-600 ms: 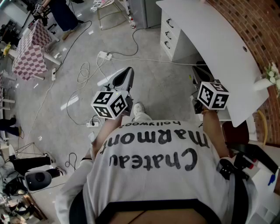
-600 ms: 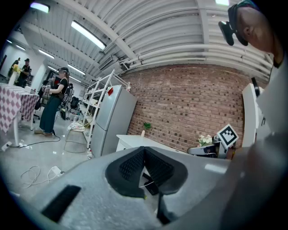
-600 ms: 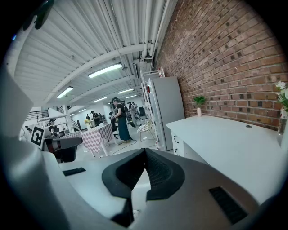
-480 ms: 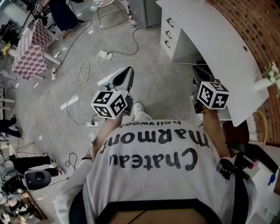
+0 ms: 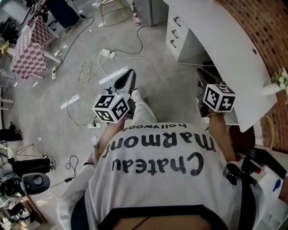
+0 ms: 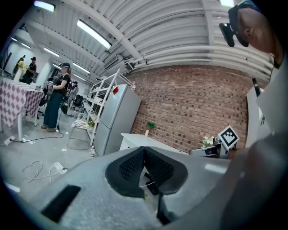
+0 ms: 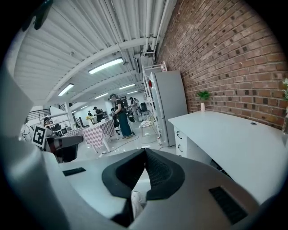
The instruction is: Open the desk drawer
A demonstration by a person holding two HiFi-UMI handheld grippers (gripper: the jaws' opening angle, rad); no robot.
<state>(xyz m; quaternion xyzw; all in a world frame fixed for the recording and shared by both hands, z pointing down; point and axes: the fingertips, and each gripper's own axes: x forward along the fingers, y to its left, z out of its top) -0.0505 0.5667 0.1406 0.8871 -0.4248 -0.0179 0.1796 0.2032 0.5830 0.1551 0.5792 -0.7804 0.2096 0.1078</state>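
One white desk (image 5: 225,49) runs along the brick wall (image 5: 265,27). Its three drawers (image 5: 170,31), each with a dark handle, sit closed at the far end, well apart from both grippers. The left gripper (image 6: 144,149) and the right gripper (image 7: 145,152) each have jaws pressed together, empty.

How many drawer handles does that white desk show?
3, stacked on the drawer unit at the desk's far end: top handle, middle handle, bottom handle. Others may be hidden.

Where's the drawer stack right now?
Head view, top centre-right: the drawer stack sits under the far end of the white desk, beside the grey fridge. All drawers look shut.
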